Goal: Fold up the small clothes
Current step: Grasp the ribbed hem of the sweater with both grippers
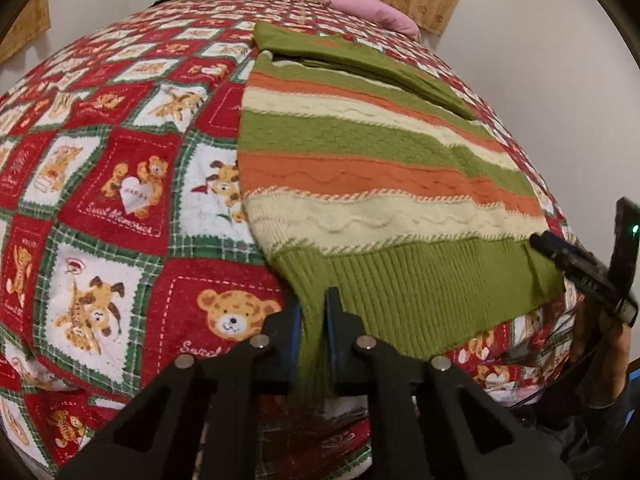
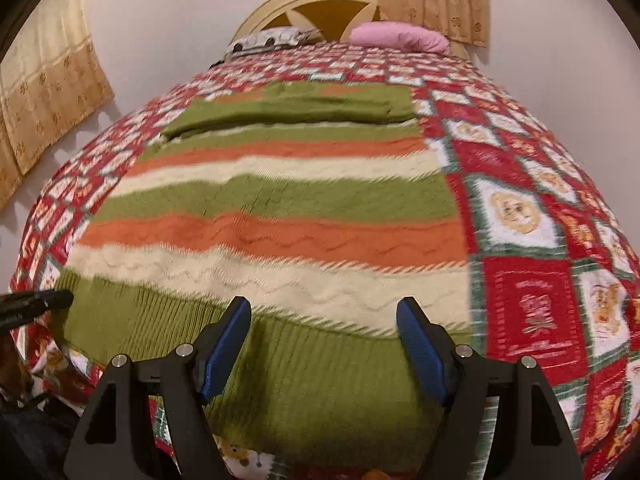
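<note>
The green, orange and cream striped knitted sweater (image 1: 360, 168) lies flat on the red teddy-bear patchwork quilt (image 1: 120, 208), stretching ahead of both tongs. The left gripper (image 1: 313, 332) pinches the ribbed green hem (image 2: 320, 364); the right gripper (image 2: 322, 344) gapes wide above it, holding nothing. It looks like the hem-lifting fold: the right should next clamp its corner.

Warm dim light, fisheye warp, blur

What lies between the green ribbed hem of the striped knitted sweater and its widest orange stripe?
A cream cable-knit band lies between the green ribbed hem and the orange stripe of the striped knitted sweater; the right wrist view shows it best.
</note>
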Motion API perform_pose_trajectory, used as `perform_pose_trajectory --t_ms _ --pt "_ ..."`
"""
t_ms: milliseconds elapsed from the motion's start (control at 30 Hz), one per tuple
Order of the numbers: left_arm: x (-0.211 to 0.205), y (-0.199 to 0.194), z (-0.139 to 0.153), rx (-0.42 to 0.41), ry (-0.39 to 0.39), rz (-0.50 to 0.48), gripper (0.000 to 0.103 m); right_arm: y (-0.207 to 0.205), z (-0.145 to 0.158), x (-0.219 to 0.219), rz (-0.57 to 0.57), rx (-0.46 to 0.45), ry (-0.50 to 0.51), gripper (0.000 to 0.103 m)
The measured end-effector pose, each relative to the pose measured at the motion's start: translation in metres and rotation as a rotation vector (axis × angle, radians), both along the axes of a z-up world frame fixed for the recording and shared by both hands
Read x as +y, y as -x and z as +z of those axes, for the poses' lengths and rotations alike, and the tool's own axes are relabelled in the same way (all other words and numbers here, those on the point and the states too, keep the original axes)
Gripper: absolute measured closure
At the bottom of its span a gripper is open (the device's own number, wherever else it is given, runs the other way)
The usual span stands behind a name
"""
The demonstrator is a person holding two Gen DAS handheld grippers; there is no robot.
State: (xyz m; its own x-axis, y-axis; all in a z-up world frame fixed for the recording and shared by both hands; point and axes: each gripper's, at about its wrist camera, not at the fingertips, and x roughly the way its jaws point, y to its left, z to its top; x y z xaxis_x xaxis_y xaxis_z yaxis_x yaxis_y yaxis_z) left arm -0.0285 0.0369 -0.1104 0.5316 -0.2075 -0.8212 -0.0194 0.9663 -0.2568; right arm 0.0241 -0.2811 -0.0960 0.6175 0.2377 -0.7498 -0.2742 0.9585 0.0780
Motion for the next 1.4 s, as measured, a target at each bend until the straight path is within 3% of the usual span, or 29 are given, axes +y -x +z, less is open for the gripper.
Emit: perform_pose_trajectory --t_ms 233,467,567,633,667,700,833,1000,1167,1400 --pt "0.003 0.002 0.015 -0.078 -0.017 -0.022 0.093 0.010 0.012 -0.041 -0.086 0.019 -0.024 0.027" --pt "0.010 -0.001 0.002 -0.047 0.017 -0.014 0.093 0.018 -0.003 -0.059 -0.112 0.091 -0.022 0.028" --pt "0.012 -0.002 -0.003 -0.033 0.032 -0.007 0.093 0.023 -0.008 -0.054 -0.102 0.090 -0.002 0.044" --pt "0.011 -0.001 -0.004 -0.028 0.035 -0.005 0.092 0.029 -0.008 -0.047 -0.062 0.092 0.009 0.075" --pt "0.011 -0.001 -0.004 -0.028 0.035 -0.006 0.091 0.031 -0.008 -0.045 -0.046 0.095 0.019 0.080" --pt "0.010 -0.001 -0.004 -0.028 0.030 -0.007 0.089 0.034 -0.009 -0.042 -0.013 0.102 0.017 0.091" --pt "0.013 -0.001 -0.003 -0.028 0.049 -0.024 0.092 0.039 -0.005 -0.051 0.010 0.091 -0.072 0.094" --pt "0.022 -0.001 0.018 -0.093 0.061 -0.052 0.093 0.042 0.026 -0.072 -0.013 -0.034 -0.196 0.094" --pt "0.025 -0.013 0.033 -0.135 0.054 -0.057 0.093 0.029 0.041 -0.070 -0.009 -0.107 -0.249 0.094" --pt "0.035 -0.049 0.057 -0.193 0.167 -0.049 0.094 -0.008 0.072 -0.064 -0.005 -0.200 -0.289 0.094"
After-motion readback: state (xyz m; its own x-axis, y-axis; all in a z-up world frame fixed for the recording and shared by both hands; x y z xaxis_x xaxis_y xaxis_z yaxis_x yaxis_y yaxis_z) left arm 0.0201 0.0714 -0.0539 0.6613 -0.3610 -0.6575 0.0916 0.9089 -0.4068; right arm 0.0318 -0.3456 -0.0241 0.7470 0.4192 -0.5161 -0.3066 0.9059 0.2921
